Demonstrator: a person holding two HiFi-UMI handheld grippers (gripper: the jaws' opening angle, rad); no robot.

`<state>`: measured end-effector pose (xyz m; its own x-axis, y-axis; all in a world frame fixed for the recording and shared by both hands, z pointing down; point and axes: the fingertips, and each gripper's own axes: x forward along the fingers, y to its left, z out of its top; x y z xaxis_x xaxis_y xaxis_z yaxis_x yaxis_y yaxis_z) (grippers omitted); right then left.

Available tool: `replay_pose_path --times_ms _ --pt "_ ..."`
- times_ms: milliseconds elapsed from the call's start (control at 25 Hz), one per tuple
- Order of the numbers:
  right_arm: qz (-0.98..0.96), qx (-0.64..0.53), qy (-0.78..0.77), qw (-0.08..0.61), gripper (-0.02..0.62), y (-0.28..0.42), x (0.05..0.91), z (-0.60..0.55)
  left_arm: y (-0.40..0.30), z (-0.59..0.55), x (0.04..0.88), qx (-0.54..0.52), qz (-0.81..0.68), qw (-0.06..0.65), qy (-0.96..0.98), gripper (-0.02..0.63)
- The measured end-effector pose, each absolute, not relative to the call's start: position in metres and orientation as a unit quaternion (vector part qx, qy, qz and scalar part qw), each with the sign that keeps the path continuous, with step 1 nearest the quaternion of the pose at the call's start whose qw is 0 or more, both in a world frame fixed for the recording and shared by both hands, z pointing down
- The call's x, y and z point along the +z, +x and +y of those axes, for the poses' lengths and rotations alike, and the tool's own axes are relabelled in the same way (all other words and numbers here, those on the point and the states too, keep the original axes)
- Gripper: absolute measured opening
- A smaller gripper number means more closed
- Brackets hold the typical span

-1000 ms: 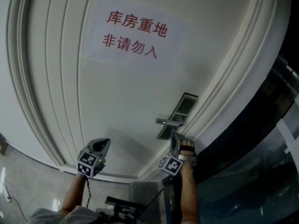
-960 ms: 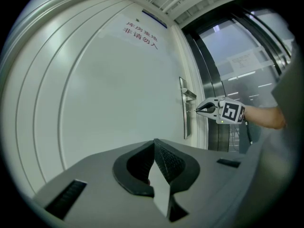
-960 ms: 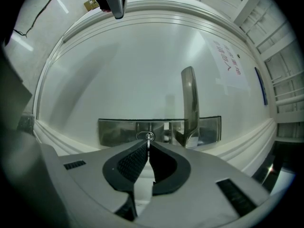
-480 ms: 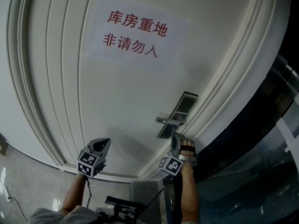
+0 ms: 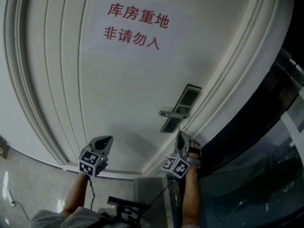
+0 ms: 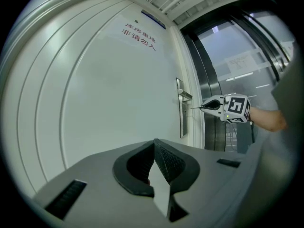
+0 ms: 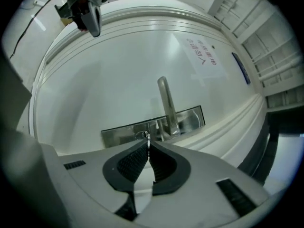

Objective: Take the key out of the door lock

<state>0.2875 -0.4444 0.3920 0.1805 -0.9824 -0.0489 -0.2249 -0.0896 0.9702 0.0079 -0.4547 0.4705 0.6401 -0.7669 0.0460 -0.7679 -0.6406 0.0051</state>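
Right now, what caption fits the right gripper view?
Right tool pinches the key near the silver lock plate.

The key (image 7: 148,137) is a thin metal blade, edge-on to you and pinched between your right tongs (image 7: 148,146), which are closed on it. It points level at the lock (image 7: 121,127), a long shiny steel plate set in the door (image 7: 104,65), with a lever (image 7: 166,103) standing out from it. The keyhole (image 7: 141,135), a small oval ring in the plate, shows just beside the key's tip. In your left gripper view the key is a fine line just off the plate; whether its tip touches, you cannot tell.
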Motion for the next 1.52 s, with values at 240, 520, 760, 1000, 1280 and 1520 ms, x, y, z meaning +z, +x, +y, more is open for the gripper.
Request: replay_pose_path --times_ms 240,520,760,1000,1280,1520 --pt "-0.531 -0.358 0.666 0.383 0.021 0.281 0.393 -0.420 0.005 -0.445 0.471 0.022 -0.418 0.011 0.908 0.005" --pt "-0.601 -0.252 0.712 0.261 0.021 0.258 0.396 -0.389 -0.007 -0.434 0.469 0.017 -0.417 0.011 0.909 0.005" --pt "-0.634 -0.180 0.723 0.208 0.021 0.242 0.421 -0.368 -0.013 -0.419 0.471 0.016 -0.414 0.013 0.910 0.005" --pt "-0.670 -0.105 0.722 0.138 0.021 0.226 0.433 -0.346 -0.020 -0.404 0.473 0.015 -0.413 0.013 0.910 0.005" --pt "-0.685 -0.056 0.721 0.088 0.021 0.216 0.446 -0.323 -0.033 -0.386 0.472 0.015 -0.416 0.009 0.909 0.005" --pt "-0.689 -0.047 0.720 0.070 0.020 0.205 0.452 -0.299 -0.036 -0.369 0.470 0.015 -0.410 0.003 0.912 0.005"
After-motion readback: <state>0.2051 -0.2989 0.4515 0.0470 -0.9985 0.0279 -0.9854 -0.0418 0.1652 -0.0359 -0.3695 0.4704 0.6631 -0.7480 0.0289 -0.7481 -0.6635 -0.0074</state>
